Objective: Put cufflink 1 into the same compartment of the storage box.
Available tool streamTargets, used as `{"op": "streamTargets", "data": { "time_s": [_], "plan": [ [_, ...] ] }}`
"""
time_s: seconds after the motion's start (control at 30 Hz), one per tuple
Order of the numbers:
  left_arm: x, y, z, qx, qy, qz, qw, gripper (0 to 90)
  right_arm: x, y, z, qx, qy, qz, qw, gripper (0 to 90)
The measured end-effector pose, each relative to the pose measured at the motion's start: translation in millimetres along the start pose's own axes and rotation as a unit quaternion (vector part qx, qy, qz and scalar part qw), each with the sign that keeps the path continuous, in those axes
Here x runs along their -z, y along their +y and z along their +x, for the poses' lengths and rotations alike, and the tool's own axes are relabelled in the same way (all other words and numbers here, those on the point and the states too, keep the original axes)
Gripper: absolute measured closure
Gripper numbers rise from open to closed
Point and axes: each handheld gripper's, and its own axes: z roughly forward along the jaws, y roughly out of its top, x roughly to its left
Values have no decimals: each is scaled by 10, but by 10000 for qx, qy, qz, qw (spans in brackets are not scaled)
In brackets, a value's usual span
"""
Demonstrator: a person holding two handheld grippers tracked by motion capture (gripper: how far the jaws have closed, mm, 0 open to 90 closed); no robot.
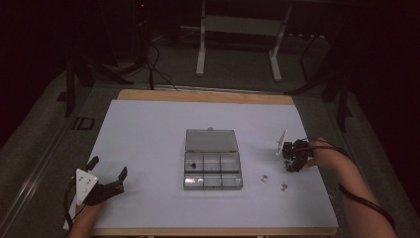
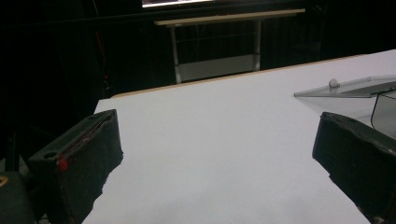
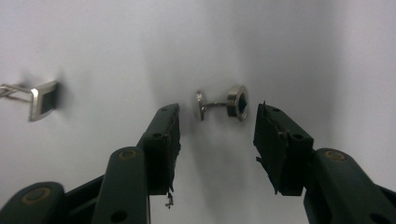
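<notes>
A clear compartment box (image 1: 213, 179) lies mid-table with its lid (image 1: 211, 140) folded back; a small dark item (image 1: 192, 163) sits in its top-left cell. Two small metal cufflinks (image 1: 265, 177) (image 1: 284, 187) lie on the white sheet to the right of the box. My right gripper (image 3: 217, 112) is open and points down at the sheet, with a round cufflink (image 3: 222, 103) lying just beyond and between its fingertips, untouched. A square cufflink (image 3: 41, 99) lies off to the left. My left gripper (image 1: 108, 166) rests near the front left, wide open and holding nothing.
The white sheet (image 1: 148, 129) covers most of the wooden table, leaving bare wood at the far edge (image 1: 205, 96). The box lid (image 2: 345, 88) shows at the right in the left gripper view. A metal stand (image 1: 237, 44) is on the floor beyond the table.
</notes>
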Motion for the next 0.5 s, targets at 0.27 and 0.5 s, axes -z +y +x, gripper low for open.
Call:
{"op": "streamTargets", "data": {
  "time_s": [0.27,0.5],
  "plan": [
    [1,-1,-3,-15,-3,-6,10000,24,-65,58,-72,-7,228,73,9997,574],
    [2,-1,-3,-16,-4,-12,10000,24,-54,83,-76,-78,385,109,9992,633]
  ]
}}
